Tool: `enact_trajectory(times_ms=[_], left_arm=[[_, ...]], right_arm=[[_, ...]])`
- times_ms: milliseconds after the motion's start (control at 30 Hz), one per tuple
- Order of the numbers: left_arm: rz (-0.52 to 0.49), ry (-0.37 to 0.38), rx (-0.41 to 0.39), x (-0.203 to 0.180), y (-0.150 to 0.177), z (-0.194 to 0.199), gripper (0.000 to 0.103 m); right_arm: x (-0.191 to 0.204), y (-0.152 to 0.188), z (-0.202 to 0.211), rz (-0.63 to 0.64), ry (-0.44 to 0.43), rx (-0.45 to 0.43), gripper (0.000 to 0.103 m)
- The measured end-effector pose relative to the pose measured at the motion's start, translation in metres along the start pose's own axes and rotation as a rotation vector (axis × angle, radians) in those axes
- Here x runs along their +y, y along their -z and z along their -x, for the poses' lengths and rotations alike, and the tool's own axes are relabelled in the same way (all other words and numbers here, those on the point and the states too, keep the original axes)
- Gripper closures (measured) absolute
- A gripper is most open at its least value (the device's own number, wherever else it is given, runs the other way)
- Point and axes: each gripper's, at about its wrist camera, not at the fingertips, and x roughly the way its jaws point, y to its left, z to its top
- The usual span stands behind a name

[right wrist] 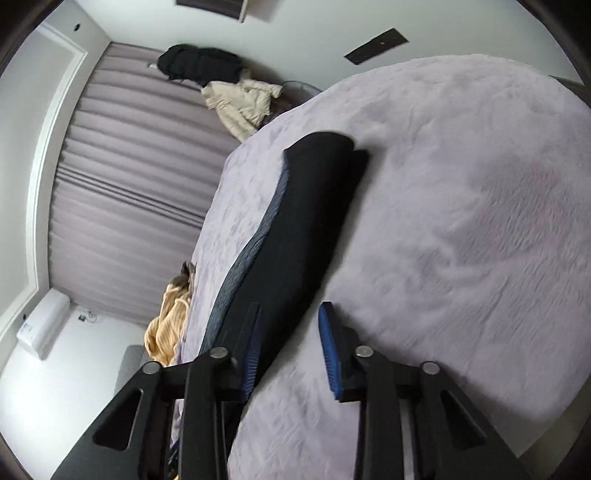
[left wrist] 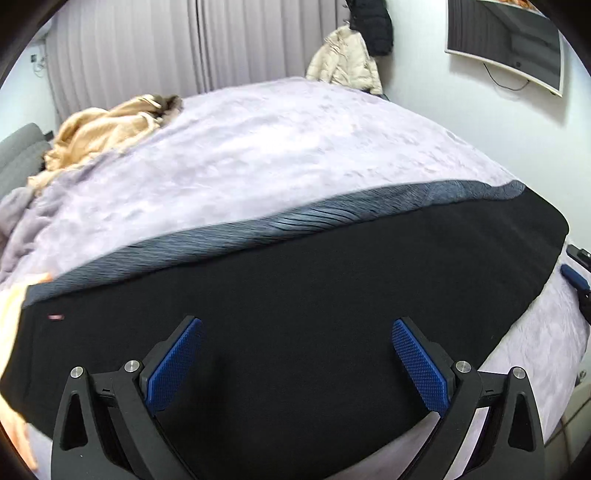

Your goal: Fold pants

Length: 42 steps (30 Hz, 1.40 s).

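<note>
Black pants (left wrist: 295,288) with a grey ribbed edge (left wrist: 314,218) lie folded lengthwise across the lavender bed cover (left wrist: 277,147). My left gripper (left wrist: 297,332) hovers open just above the pants' middle, with nothing between its blue pads (left wrist: 173,365). In the right wrist view the pants (right wrist: 306,206) run away from me as a long strip. My right gripper (right wrist: 290,314) is open over the pants' near end, holding nothing. The right gripper also shows at the far right edge of the left wrist view (left wrist: 576,277).
A tan garment (left wrist: 107,133) lies crumpled at the bed's far left corner. A cream jacket (left wrist: 347,62) and a black coat (left wrist: 371,22) hang by the curtain (left wrist: 147,48). A wall TV (left wrist: 509,40) is at right. A grey sofa (left wrist: 18,155) sits at left.
</note>
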Motion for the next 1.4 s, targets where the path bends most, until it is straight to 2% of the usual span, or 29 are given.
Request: enact_trajectory(times_ms=[67,133,233,267,300,433,533,567,667,700,967,1067,1133,1233,1300,1400], left_arm=[[0.033,0.012,0.033,-0.006,0.004,-0.018,0.001],[0.048,-0.002,-0.032,-0.007,0.011,-0.019,0.001],[0.050,0.009,-0.053,-0.007,0.017,-0.018,0.001],[0.056,0.016,-0.052,-0.006,0.019,-0.018,0.001],[0.059,0.020,-0.050,-0.006,0.020,-0.019,0.001],[0.053,0.012,-0.059,-0.006,0.021,-0.018,0.001],[0.053,0.016,-0.060,-0.007,0.022,-0.019,0.001],[0.055,0.019,-0.060,-0.006,0.021,-0.018,0.001],[0.054,0.016,-0.062,-0.006,0.021,-0.018,0.001],[0.054,0.015,-0.063,-0.005,0.021,-0.019,0.001],[0.038,-0.016,-0.049,-0.013,0.022,-0.017,0.001],[0.015,-0.053,0.015,-0.019,0.011,-0.014,0.001],[-0.004,-0.035,0.049,-0.025,-0.002,-0.011,0.001],[-0.014,0.005,0.007,-0.037,-0.029,-0.002,0.001],[-0.042,-0.011,-0.028,-0.047,-0.048,-0.002,0.001],[-0.062,-0.036,-0.016,-0.056,-0.071,-0.016,0.001]], right_arm=[[-0.004,-0.011,-0.001,-0.007,-0.004,-0.027,0.074],[-0.002,-0.017,-0.002,0.000,-0.023,-0.045,0.074],[0.005,-0.023,-0.011,0.043,-0.013,-0.048,0.074],[0.005,-0.025,-0.017,0.046,-0.004,-0.037,0.080],[0.006,-0.026,-0.022,0.039,-0.005,-0.022,0.093],[0.018,-0.032,-0.026,0.069,-0.026,-0.043,0.093],[0.008,-0.032,-0.034,0.071,0.071,-0.025,0.094],[0.000,-0.033,-0.040,0.056,0.069,-0.012,0.097],[-0.016,-0.033,-0.040,0.005,-0.019,-0.001,0.095],[-0.014,-0.032,-0.037,0.006,-0.024,0.004,0.092],[-0.020,-0.010,-0.017,-0.013,-0.044,0.036,0.090],[-0.020,-0.010,-0.020,-0.010,-0.035,0.041,0.090],[-0.016,-0.010,-0.024,0.017,-0.016,0.041,0.090],[-0.015,-0.007,-0.025,0.036,-0.002,0.039,0.090],[-0.010,-0.005,-0.022,0.043,0.012,0.039,0.089],[0.007,0.000,-0.014,0.086,0.007,0.032,0.086]])
